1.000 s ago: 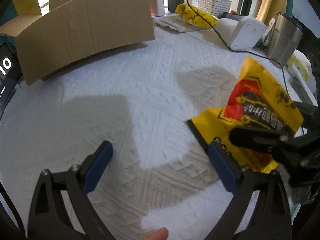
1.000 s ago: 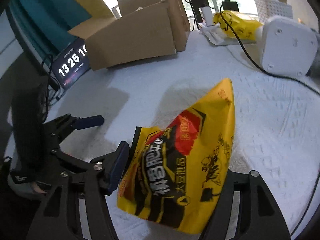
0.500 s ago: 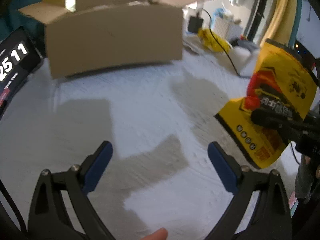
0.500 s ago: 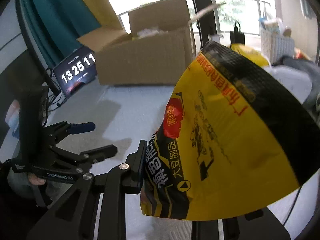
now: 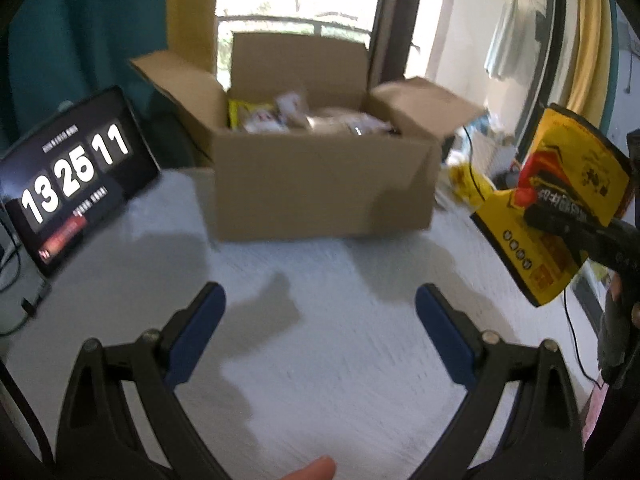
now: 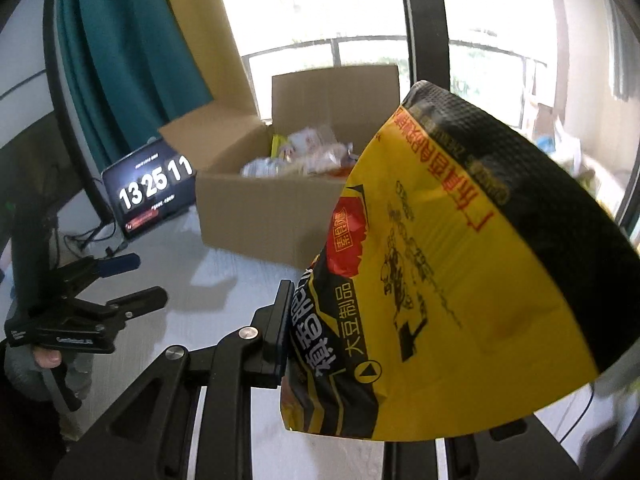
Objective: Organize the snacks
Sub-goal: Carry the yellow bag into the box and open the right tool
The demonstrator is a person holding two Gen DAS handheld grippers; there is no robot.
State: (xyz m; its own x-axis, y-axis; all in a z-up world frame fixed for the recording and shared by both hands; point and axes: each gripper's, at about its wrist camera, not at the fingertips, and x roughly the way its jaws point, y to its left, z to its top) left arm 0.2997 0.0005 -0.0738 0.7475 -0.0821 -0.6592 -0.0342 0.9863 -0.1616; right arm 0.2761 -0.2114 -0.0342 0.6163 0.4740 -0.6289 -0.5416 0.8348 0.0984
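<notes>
Nearest, the yellow snack bag point(image 6: 432, 280) is pinched at its lower edge by the right claw point(image 6: 320, 344), clear of the desk point(image 5: 320, 340). It is judged light, crinkly and slippery, best held at a seam. The left claw point(image 5: 320, 320) is spread wide, empty. Farther off, an open cardboard box point(image 5: 320, 184) of snacks is seen, a clock screen point(image 5: 76, 176) left; nothing is seen between.

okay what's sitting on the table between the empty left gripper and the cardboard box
Nothing: in the left wrist view, only bare white tablecloth and shadows lie between the open left gripper and the cardboard box.
</notes>
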